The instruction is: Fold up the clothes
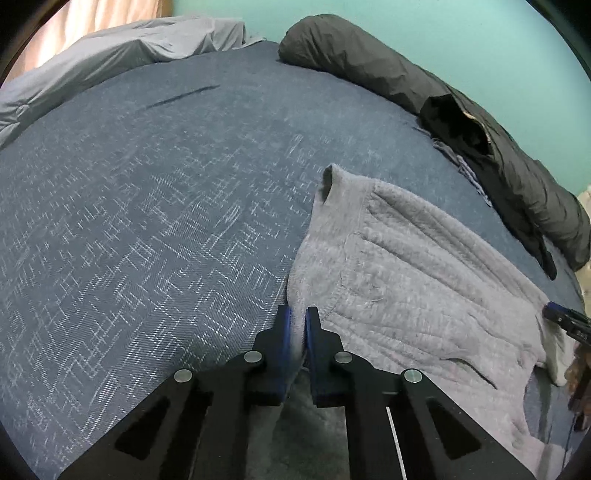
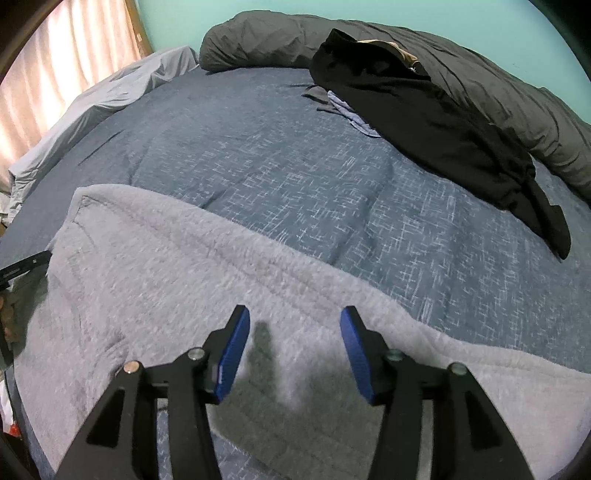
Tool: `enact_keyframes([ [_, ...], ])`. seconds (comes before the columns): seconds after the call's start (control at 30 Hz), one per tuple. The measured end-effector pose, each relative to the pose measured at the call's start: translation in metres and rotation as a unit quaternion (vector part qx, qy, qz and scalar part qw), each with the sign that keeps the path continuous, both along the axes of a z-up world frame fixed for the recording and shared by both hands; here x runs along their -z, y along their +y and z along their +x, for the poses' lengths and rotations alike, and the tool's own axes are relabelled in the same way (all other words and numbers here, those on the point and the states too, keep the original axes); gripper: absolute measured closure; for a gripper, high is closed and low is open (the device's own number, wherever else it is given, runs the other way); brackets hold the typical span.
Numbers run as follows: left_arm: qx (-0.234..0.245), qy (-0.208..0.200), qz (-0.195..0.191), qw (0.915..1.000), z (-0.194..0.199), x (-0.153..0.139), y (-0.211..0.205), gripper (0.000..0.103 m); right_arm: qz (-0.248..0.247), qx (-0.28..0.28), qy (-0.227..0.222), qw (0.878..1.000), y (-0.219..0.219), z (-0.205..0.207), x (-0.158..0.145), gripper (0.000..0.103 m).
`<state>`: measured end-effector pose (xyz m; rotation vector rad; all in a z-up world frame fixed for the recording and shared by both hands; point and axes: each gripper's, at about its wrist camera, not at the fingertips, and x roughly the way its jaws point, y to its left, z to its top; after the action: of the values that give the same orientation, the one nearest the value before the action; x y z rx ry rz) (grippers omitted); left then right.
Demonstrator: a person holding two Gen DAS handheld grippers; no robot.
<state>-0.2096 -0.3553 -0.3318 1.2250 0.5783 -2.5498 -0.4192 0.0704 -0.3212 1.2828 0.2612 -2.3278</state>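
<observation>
While the left tongs (image 1: 298, 314) pinch the grey fleece garment's (image 1: 399, 266) edge, right tongs (image 2: 293, 314) spread wide just above it, garment flat on the blue bed (image 2: 295, 155), black clothes (image 2: 424, 110) well beyond.

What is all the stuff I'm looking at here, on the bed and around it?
Fleece garment: one, light grey, spread over the near part of the bed.
Bedspread: one, dark blue with white crosshatch, covering the bed.
Black garment: one, black, heaped at the far right on the rolled duvet.
Striped cloth: one, pale blue, poking out from under the black garment.
Rolled duvet: one, dark grey, along the wall.
Sheet: one, light grey, bunched at the far left.
Curtain: one, pinkish, at the left.
Wall: turquoise, behind the bed.
Left tongs: black with blue pads, shut on the fleece's edge.
Right tongs: same colours, open above the fleece.
</observation>
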Motion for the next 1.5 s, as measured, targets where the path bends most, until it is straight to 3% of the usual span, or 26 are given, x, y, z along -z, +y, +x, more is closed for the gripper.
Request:
enact_keyframes([
  [0.17,0.001,0.009,-0.002,1.0000,0.008,-0.012,0.002,0.095,0.001,0.006,-0.002,1.000,-0.011,-0.012,0.006,0.049],
  [0.4,-0.003,0.003,0.008,1.0000,0.009,-0.002,0.003,0.095,0.006,-0.003,-0.028,1.000,-0.020,-0.026,0.024,0.050],
  [0.53,-0.004,0.003,0.010,0.9999,0.006,-0.002,0.003,0.095,0.003,-0.040,-0.032,0.999,-0.023,-0.021,0.024,0.088],
  [0.63,-0.005,0.004,0.011,0.9999,0.003,-0.002,0.004,0.095,0.004,-0.057,-0.033,0.998,-0.025,-0.016,0.024,0.101],
  [0.9,-0.007,0.005,0.014,0.9999,-0.003,-0.002,0.004,0.095,-0.008,-0.082,-0.021,0.996,-0.030,-0.003,0.016,0.103],
  [1.03,-0.008,0.005,0.014,0.9999,-0.002,-0.002,0.005,0.095,-0.042,-0.080,-0.005,0.996,-0.035,-0.001,0.001,0.103],
  [1.1,-0.008,0.005,0.015,0.9999,-0.002,-0.003,0.005,0.095,-0.036,-0.057,-0.005,0.998,-0.041,-0.011,-0.001,0.091],
  [1.13,-0.008,0.005,0.015,0.9998,-0.002,-0.003,0.005,0.095,-0.025,-0.043,-0.010,0.999,-0.045,-0.019,0.000,0.061],
  [1.17,-0.008,0.005,0.015,0.9998,-0.001,-0.003,0.005,0.095,-0.018,-0.042,-0.014,0.999,-0.049,-0.024,0.002,0.038],
  [1.37,-0.008,0.002,0.014,0.9999,-0.004,-0.002,0.005,0.095,0.017,-0.067,-0.057,0.996,-0.067,-0.046,0.024,0.036],
  [1.4,-0.007,0.001,0.014,0.9999,-0.005,-0.001,0.006,0.095,0.021,-0.073,-0.062,0.995,-0.069,-0.047,0.027,0.037],
  [1.43,-0.007,0.001,0.014,0.9999,-0.005,-0.001,0.006,0.095,0.022,-0.086,-0.061,0.994,-0.070,-0.043,0.026,0.051],
  [1.47,-0.006,0.001,0.014,0.9999,-0.005,-0.001,0.006,0.095,0.024,-0.099,-0.059,0.993,-0.071,-0.039,0.026,0.072],
  [1.5,-0.006,0.001,0.014,0.9999,-0.004,0.000,0.007,0.095,0.027,-0.107,-0.052,0.992,-0.072,-0.036,0.025,0.080],
])
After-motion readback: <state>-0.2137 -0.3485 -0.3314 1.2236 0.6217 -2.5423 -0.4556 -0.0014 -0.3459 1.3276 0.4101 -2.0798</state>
